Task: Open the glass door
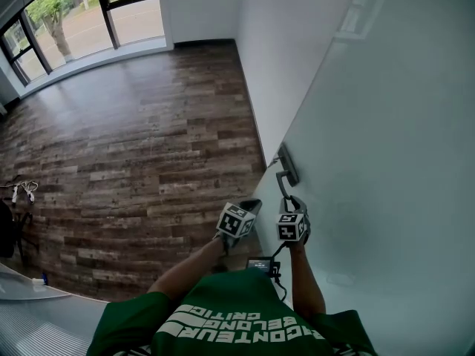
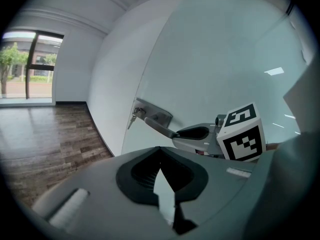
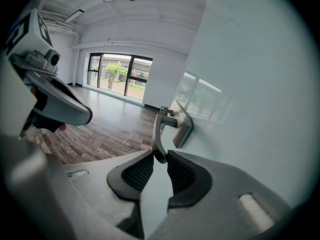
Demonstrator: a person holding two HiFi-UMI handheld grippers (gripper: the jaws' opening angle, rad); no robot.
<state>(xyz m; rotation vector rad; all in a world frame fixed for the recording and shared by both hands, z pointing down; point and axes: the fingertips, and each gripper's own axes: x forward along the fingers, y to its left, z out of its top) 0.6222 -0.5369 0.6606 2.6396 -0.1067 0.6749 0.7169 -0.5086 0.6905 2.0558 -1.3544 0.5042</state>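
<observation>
1. Head view: pinching the handle [image 1: 281,184] on the glass door [image 1: 386,162] with the right gripper [image 1: 292,203]; holding the left gripper [image 1: 251,205] just beside it.
2. Left gripper view: pressing together the jaws of the left gripper [image 2: 160,159], on nothing.
3. Right gripper view: squeezing the tip of the handle [image 3: 159,129] in the right gripper [image 3: 160,156].

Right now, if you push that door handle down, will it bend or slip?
The door handle looks like solid metal, so it probably stays stiff and pivots instead of bending. Its smooth finish may be slippery. The right gripper pinches only its tip, so it could slide off.
</observation>
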